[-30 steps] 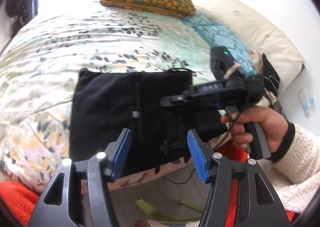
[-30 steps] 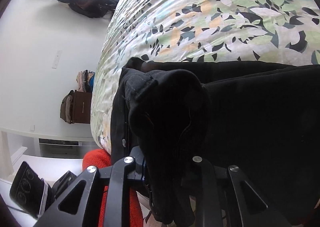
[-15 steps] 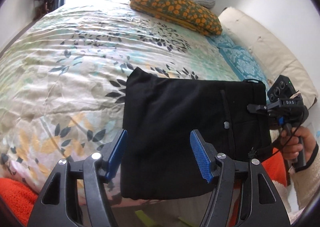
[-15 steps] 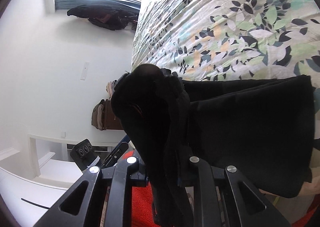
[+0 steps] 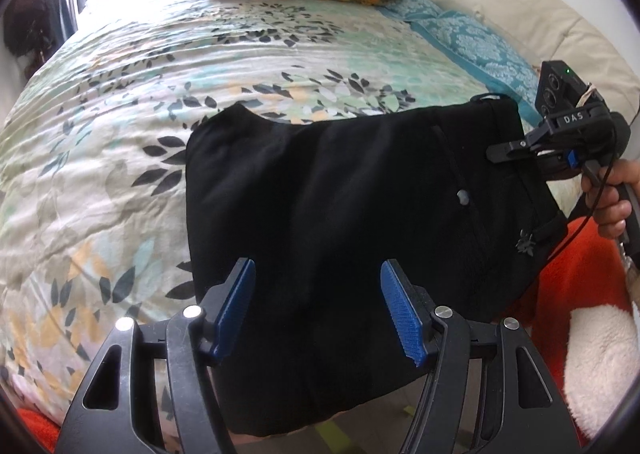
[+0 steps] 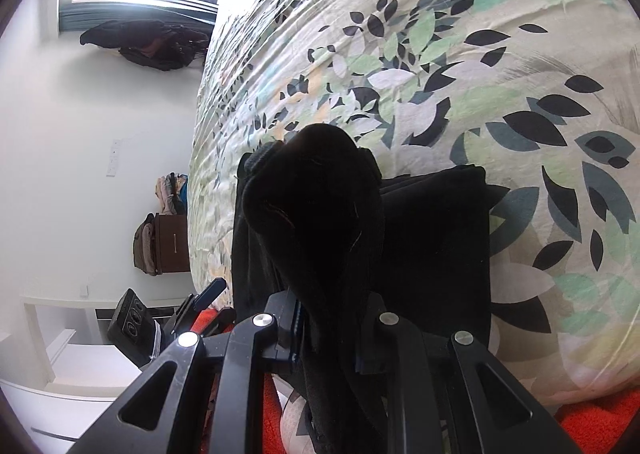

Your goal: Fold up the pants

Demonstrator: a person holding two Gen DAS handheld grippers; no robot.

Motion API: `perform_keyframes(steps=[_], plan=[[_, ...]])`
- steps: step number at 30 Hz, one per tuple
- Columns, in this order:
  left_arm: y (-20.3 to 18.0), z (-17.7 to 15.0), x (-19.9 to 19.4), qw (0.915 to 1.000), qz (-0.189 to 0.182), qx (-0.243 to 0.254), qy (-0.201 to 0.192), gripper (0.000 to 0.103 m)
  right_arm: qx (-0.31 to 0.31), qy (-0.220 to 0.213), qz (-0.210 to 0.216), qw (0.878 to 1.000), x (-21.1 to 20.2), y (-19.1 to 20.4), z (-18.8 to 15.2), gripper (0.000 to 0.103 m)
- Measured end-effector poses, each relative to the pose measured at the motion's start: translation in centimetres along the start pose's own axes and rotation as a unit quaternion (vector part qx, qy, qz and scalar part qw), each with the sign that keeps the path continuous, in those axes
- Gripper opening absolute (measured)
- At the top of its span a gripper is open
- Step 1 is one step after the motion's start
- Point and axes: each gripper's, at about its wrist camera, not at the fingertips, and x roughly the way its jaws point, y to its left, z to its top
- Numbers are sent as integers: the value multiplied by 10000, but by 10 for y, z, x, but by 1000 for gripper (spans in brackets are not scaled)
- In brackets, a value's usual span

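The black pants (image 5: 340,222) lie folded at the bed's (image 5: 120,102) near edge, partly overhanging it. The right claw (image 6: 328,330) is clamped on a bunched end of them; the left claw (image 5: 316,306) hovers above, fingers apart and empty.

The black pants (image 5: 340,194) lie folded flat on the near edge of the bed, one corner bunched up.

Much of my right gripper's hold stayed hidden

Black pants (image 6: 320,214) bunched over my right gripper (image 6: 328,334), so I could not see its pads or where they met the cloth. In my left view the pants' (image 5: 340,214) near edge dropped behind my left gripper (image 5: 316,306), and my right hand (image 5: 612,198) was cut off by the frame.
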Motion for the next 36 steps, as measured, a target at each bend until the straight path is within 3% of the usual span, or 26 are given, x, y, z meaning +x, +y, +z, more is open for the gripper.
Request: perform_keyframes(steps=[2, 4, 7, 11, 14, 15, 18, 19, 21, 23, 26, 30, 33, 36], plan=[[-2, -5, 8, 9998, 110, 103, 112, 67, -57, -27, -297, 9995, 1, -8, 2, 35], [-3, -8, 8, 9996, 198, 170, 136, 67, -91, -147, -783, 9968, -5, -15, 0, 60], [-1, -6, -6, 9999, 113, 61, -55, 67, -139, -509, -1031, 9933, -30, -23, -3, 69], [-2, -1, -18, 9994, 93, 64, -319, 70, -828, -1167, -1760, 9739, -64, 3, -26, 69], [-4, -8, -14, 9995, 75, 109, -299, 72, -1580, -1118, -1830, 9639, -53, 35, -63, 65], [-6, -12, -11, 9995, 102, 142, -244, 73, -1722, -1030, -1965, 9598, -41, 39, -74, 60], [-14, -25, 8, 9986, 346, 391, 98, 74, -1570, -647, -2427, 9551, -4, 23, -100, 29], [-18, -28, 15, 9972, 476, 546, 200, 74, -1338, -619, -2481, 9574, 2, 6, -103, 29], [-25, -31, 18, 9943, 716, 773, 139, 78, -913, -740, -2332, 9653, 7, -13, -102, 32], [-24, -28, 12, 9950, 679, 718, 137, 78, -773, -890, -2244, 9673, 0, -15, -100, 36], [-11, -16, -11, 9984, 446, 333, -139, 78, -839, -1299, -2336, 9599, -27, 0, -102, 40], [20, 25, -26, 9979, 56, -355, -536, 84, -1445, -1885, -2203, 9461, -61, 37, -93, 40], [40, 58, -14, 9940, -422, -839, -561, 84, -1717, -1941, -1726, 9503, -60, 60, -71, 40], [44, 84, 14, 9904, -786, -1075, -369, 84, -1674, -1675, -1002, 9664, -32, 71, -40, 40]])
